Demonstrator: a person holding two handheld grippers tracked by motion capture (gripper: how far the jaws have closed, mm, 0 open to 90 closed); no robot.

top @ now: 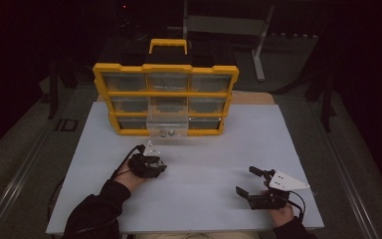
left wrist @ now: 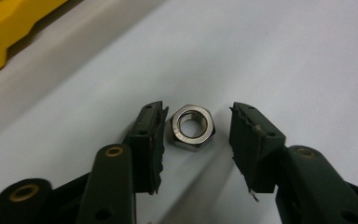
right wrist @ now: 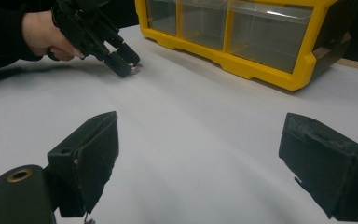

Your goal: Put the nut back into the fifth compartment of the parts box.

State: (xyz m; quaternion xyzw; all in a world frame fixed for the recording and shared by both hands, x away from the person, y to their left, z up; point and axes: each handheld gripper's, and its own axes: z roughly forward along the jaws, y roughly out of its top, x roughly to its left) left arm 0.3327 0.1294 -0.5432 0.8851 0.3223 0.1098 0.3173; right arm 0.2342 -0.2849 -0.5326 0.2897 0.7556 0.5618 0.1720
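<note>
A steel hex nut [left wrist: 192,127] lies flat on the white board [left wrist: 279,60]. My left gripper [left wrist: 198,113] is open around it, one pad [left wrist: 150,135] close to the nut's left side and the other farther off on the right. In the high view the left gripper [top: 151,162] is just in front of a pulled-out clear drawer [top: 167,124] with small metal pieces in it. My right gripper [top: 246,180] is held open over the board's near right part, nothing between its jaws. The right gripper view shows the left gripper [right wrist: 121,58] tipped down over the nut [right wrist: 134,70].
A yellow organizer [top: 165,68] with clear drawers and a handle stands upright at the back of the white board [top: 258,134]. Its bottom middle drawer sticks out toward me. Dark floor and frame legs surround the table.
</note>
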